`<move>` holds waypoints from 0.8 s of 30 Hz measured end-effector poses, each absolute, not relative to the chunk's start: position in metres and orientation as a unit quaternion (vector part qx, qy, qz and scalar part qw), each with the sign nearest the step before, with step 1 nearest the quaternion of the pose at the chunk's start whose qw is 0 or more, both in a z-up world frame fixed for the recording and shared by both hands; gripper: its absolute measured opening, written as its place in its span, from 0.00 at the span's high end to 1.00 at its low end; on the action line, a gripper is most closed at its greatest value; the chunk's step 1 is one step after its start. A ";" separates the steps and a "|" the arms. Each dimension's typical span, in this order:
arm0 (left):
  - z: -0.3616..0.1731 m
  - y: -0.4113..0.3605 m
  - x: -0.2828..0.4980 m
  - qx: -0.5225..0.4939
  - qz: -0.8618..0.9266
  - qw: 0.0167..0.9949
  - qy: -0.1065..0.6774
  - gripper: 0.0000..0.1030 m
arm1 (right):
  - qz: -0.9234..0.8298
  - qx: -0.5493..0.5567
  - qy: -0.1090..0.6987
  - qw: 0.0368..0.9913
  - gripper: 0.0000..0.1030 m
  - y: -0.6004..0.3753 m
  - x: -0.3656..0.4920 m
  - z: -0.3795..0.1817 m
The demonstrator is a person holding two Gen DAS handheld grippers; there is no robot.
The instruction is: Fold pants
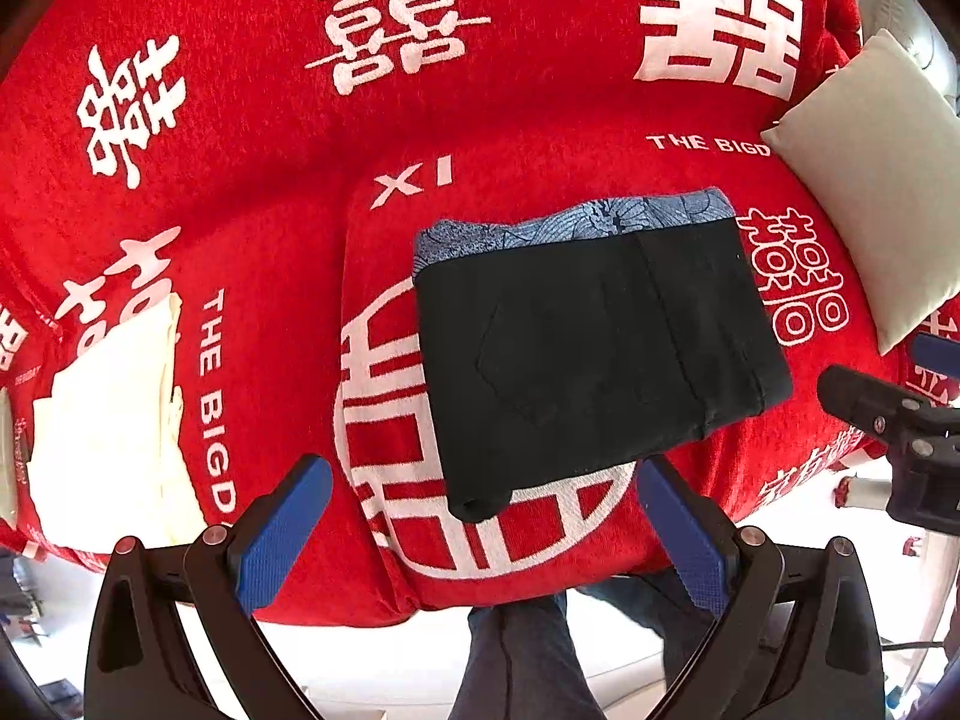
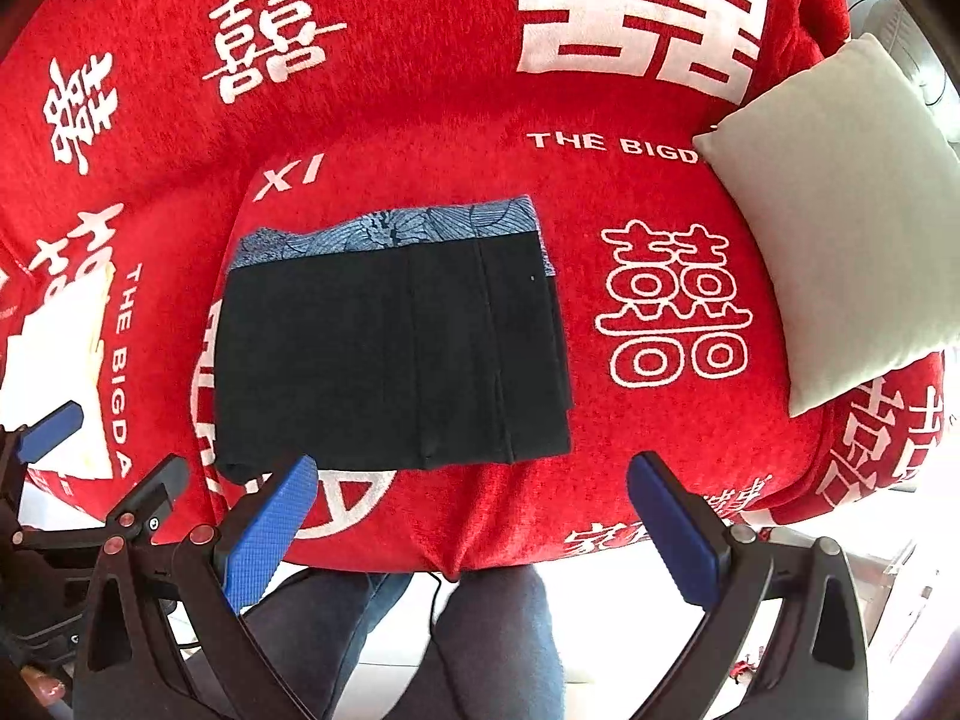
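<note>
On the red sofa cover with white lettering (image 2: 420,138), the black pants with blue patterned lining (image 2: 390,354) lie as a compact folded rectangle, seemingly finished. Both the left gripper (image 1: 486,528) and right gripper (image 2: 474,528) hover wide, empty, near a white cushion (image 2: 840,210).

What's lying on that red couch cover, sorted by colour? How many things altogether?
Black: 1, the folded pants
Blue patterned: 1, a folded cloth under the pants
White or cream: 2, a cushion and a folded cloth pile
Total: 4
</note>
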State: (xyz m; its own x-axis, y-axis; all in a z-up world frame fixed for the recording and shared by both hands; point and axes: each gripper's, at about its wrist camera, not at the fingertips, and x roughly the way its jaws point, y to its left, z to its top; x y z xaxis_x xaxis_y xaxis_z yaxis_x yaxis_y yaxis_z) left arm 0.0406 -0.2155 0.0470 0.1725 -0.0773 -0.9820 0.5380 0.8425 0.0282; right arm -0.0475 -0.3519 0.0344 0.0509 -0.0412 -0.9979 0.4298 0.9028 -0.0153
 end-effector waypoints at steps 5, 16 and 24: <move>0.047 -0.221 0.031 0.186 -0.178 0.744 0.617 0.01 | -0.148 0.144 0.676 0.707 0.00 -0.363 -0.051 0.030; 0.061 -0.239 0.014 0.182 -0.144 0.755 0.613 0.01 | -0.108 0.140 0.682 0.710 0.00 -0.377 -0.064 0.035; 0.062 -0.237 0.009 0.172 -0.126 0.754 0.622 0.01 | -0.099 0.142 0.682 0.711 0.00 -0.379 -0.067 0.036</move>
